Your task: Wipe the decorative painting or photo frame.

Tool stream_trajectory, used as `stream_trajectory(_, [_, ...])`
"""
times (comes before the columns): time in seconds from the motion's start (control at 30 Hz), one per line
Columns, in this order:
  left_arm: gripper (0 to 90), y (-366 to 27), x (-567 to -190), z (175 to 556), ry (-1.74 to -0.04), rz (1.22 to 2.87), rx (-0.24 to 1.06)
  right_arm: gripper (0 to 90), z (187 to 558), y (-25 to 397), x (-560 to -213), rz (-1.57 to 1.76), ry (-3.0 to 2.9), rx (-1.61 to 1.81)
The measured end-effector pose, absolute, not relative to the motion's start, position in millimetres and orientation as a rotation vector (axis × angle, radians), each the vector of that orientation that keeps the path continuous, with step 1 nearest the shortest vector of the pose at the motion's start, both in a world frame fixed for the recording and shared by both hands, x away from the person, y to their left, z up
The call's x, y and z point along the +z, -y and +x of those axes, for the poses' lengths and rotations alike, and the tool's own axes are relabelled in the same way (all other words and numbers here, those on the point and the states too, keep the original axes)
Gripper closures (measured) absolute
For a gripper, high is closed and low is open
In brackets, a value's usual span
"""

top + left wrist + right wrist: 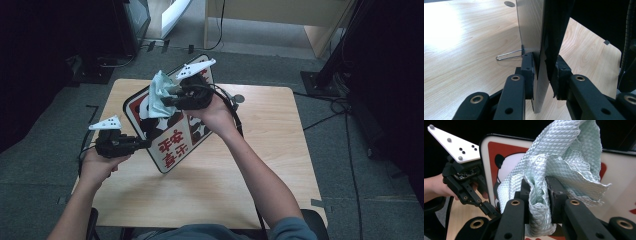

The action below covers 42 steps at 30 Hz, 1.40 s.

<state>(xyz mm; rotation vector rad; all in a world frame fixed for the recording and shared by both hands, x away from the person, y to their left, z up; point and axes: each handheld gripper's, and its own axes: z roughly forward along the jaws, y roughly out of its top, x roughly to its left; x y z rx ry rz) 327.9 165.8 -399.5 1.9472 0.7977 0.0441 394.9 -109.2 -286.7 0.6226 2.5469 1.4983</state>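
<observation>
Two tongs: sign (172, 132), cloth (159, 95).

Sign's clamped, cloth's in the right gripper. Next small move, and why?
Probably sweep the cloth down across the sign face. The left hand-held gripper grips its edge, holding it tilted up; the right hand-held gripper presses the cloth near the top.

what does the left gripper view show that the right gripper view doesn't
Left gripper view: the sign seen edge-on, its plain back facing the wooden table, a thin wire clip sticking out from that back, and the left gripper clamped on the sign's edge.

Right gripper view: the sign's printed face with a panda on red, and the right gripper shut on a pale green quilted cloth held against that face.

Both: the sign, the left gripper gripping it, and some tabletop.
</observation>
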Motion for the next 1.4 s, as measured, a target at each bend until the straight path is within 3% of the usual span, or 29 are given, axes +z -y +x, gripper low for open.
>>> stream_trajectory(1.4, [75.3,-164.5,-399.5,327.2,-0.795,1.963,0.045,76.8,386.0,118.4,-355.6,0.637,-2.630,1.439])
